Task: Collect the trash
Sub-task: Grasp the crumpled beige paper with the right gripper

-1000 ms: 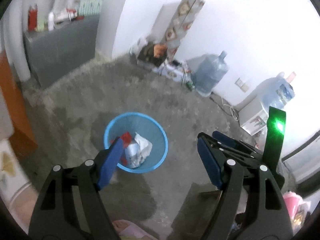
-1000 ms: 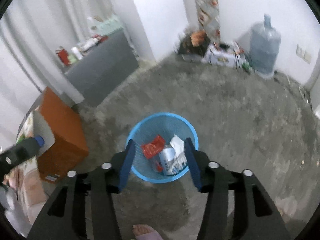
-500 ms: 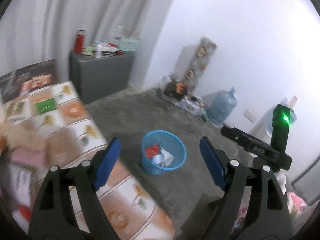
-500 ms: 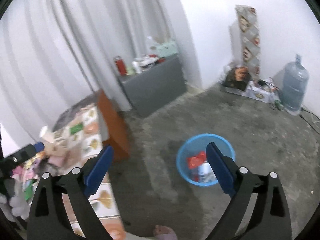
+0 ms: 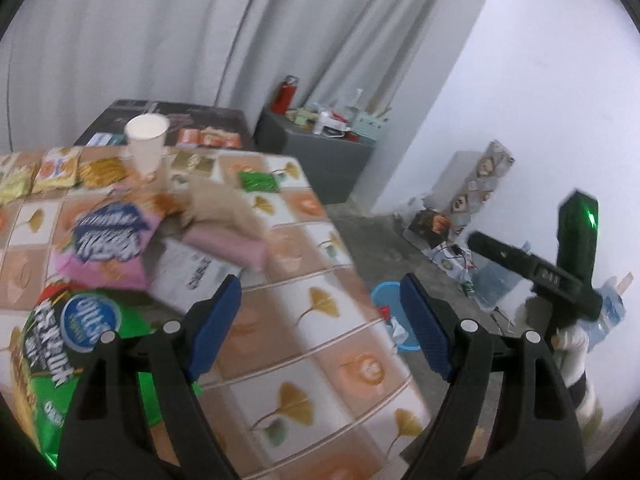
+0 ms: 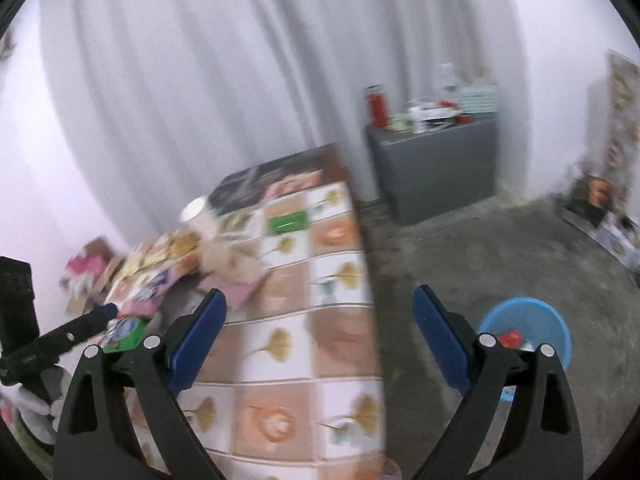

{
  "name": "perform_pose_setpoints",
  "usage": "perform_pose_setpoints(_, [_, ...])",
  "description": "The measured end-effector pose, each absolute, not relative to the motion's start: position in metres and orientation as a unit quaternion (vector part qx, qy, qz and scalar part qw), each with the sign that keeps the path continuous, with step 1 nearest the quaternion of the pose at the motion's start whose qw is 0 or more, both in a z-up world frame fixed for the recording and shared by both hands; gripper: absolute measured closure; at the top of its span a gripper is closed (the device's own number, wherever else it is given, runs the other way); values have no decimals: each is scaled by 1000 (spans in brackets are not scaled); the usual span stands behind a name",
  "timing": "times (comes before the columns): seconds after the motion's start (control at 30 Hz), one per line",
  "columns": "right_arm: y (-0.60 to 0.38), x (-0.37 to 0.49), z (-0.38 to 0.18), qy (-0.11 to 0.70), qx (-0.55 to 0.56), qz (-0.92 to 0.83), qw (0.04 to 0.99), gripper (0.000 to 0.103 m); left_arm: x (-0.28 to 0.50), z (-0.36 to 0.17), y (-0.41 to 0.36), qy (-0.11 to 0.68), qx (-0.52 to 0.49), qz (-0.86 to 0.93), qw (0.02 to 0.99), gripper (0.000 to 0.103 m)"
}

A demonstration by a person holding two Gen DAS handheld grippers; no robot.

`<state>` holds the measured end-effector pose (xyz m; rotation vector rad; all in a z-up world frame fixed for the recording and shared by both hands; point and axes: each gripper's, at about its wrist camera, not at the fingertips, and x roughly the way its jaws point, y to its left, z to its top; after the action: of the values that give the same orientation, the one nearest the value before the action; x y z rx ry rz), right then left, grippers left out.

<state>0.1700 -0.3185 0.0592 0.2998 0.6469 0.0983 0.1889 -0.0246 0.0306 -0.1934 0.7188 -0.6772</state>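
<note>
A table under a leaf-patterned cloth [image 5: 320, 360] carries litter: a pink snack bag [image 5: 108, 240], a green snack bag [image 5: 68, 340], a white packet [image 5: 192, 268], a pink packet [image 5: 228, 240], crumpled brown paper [image 5: 220, 204] and a white paper cup [image 5: 146, 140]. My left gripper [image 5: 320, 312] hovers open over the table's near right part, nothing between its blue pads. My right gripper [image 6: 320, 320] is open and empty above the table's edge. The blue bin [image 6: 532, 320] with trash stands on the floor right of the table, half hidden in the left wrist view [image 5: 384, 296].
A grey cabinet [image 5: 320, 152] with a red flask [image 5: 286, 94] and small items stands against the curtain. Boxes and clutter [image 5: 436, 228] lie along the white wall. Bare concrete floor [image 6: 500, 260] lies between table, bin and cabinet. Both views are motion-blurred.
Both views have swung up and away from the bin on the floor to the littered table. The bin has slid to the right. The right jaws have spread wider.
</note>
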Motion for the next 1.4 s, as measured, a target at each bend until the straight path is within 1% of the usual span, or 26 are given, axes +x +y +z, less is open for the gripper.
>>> perform_pose_setpoints(0.17, [-265, 229, 57, 345, 125, 135, 921, 12, 197, 22, -6, 351, -109, -317, 874, 26])
perform_pose_setpoints(0.3, [-234, 289, 42, 376, 107, 168, 905, 12, 207, 18, -2, 354, -110, -317, 873, 26])
perform_pose_setpoints(0.57, [-171, 401, -21, 450, -22, 176, 875, 14, 216, 14, -5, 365, -113, -321, 866, 26])
perform_pose_setpoints(0.63, [-164, 416, -41, 476, -51, 175, 860, 18, 215, 14, -5, 367, -108, -323, 866, 26])
perform_pose_setpoints(0.67, [-164, 420, -48, 487, -48, 182, 853, 22, 214, 14, -5, 368, -107, -323, 865, 26])
perform_pose_setpoints(0.73, [-175, 421, -52, 495, -1, 206, 844, 31, 211, 15, -4, 368, -104, -326, 865, 26])
perform_pose_setpoints(0.77, [-185, 419, -53, 501, 29, 214, 838, 40, 209, 16, -4, 367, -101, -327, 865, 26])
perform_pose_setpoints(0.8, [-191, 416, -54, 502, 41, 210, 838, 41, 207, 17, -3, 366, -98, -329, 865, 26])
perform_pose_setpoints(1.07, [-239, 355, -58, 502, 92, 166, 844, 42, 182, 14, -8, 376, -76, -345, 857, 26])
perform_pose_setpoints(1.2, [-264, 312, -60, 509, 146, 118, 840, 43, 163, 11, -17, 384, -70, -365, 845, 26])
perform_pose_setpoints(1.33, [-278, 254, -65, 511, 222, 75, 827, 43, 142, -3, -33, 405, -66, -390, 824, 26])
perform_pose_setpoints(1.4, [-279, 229, -67, 507, 256, 58, 821, 45, 133, -12, -40, 415, -64, -401, 814, 26])
